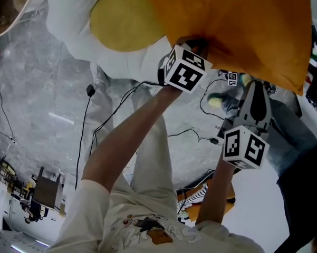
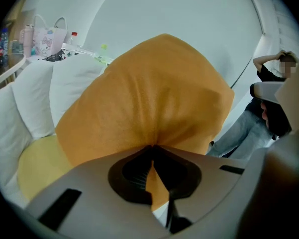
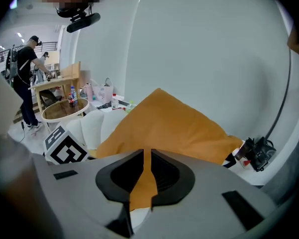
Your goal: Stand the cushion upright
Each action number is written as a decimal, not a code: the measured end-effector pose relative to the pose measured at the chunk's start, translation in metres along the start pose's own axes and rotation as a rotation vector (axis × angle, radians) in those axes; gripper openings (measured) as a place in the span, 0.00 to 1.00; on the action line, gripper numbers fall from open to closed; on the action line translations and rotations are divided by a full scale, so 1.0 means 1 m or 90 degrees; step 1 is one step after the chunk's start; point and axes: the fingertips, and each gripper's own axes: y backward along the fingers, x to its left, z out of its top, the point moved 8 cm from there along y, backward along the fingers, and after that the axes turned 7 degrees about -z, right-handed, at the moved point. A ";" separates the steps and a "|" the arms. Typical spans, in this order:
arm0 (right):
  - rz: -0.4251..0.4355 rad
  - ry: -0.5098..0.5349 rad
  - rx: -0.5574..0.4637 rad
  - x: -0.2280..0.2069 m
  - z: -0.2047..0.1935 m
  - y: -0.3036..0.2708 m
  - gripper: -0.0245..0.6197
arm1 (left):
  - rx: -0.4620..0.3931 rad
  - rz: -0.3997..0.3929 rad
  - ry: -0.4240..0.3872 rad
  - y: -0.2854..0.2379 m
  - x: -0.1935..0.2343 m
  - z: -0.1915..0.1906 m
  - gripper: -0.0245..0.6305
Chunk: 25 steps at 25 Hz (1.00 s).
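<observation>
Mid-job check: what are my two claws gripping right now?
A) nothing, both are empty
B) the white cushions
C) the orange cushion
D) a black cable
C: one fold of the orange cushion runs between the closed jaws of the left claw and another between those of the right claw, as each gripper view shows.

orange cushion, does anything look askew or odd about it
Yes. The orange cushion is askew: a corner points up rather than an edge. It is held only by pinched fabric in the left tongs and right tongs, puckering at the left grip.
</observation>
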 end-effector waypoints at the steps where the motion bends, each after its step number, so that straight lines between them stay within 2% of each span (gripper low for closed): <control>1: 0.001 -0.002 0.003 0.000 -0.003 0.000 0.11 | 0.000 0.006 0.005 0.001 0.002 -0.001 0.07; 5: 0.000 -0.013 0.020 -0.007 -0.015 0.001 0.13 | 0.004 0.029 0.004 0.007 0.012 -0.006 0.06; 7: -0.007 -0.016 0.023 -0.011 -0.017 0.000 0.21 | 0.006 0.036 0.001 0.010 0.017 -0.008 0.06; 10: -0.041 -0.015 0.014 -0.016 -0.012 -0.001 0.42 | 0.007 0.041 0.002 0.015 0.024 -0.012 0.06; 13: -0.090 -0.008 -0.013 -0.018 -0.003 0.003 0.52 | 0.006 0.045 0.004 0.017 0.025 -0.013 0.06; 16: -0.167 0.012 -0.050 -0.023 0.010 0.013 0.55 | 0.004 0.049 0.012 0.018 0.026 -0.013 0.06; 19: -0.232 0.004 -0.044 -0.046 0.014 0.014 0.66 | 0.000 0.057 0.011 0.021 0.028 -0.015 0.06; 20: -0.231 0.009 -0.033 -0.053 0.013 0.010 0.73 | 0.000 0.060 0.007 0.022 0.028 -0.017 0.06; 21: -0.214 0.023 -0.021 -0.055 0.012 0.005 0.76 | -0.001 0.064 0.005 0.023 0.027 -0.019 0.06; 25: -0.109 0.077 0.004 -0.049 0.009 -0.010 0.75 | 0.000 0.075 0.005 0.025 0.024 -0.024 0.06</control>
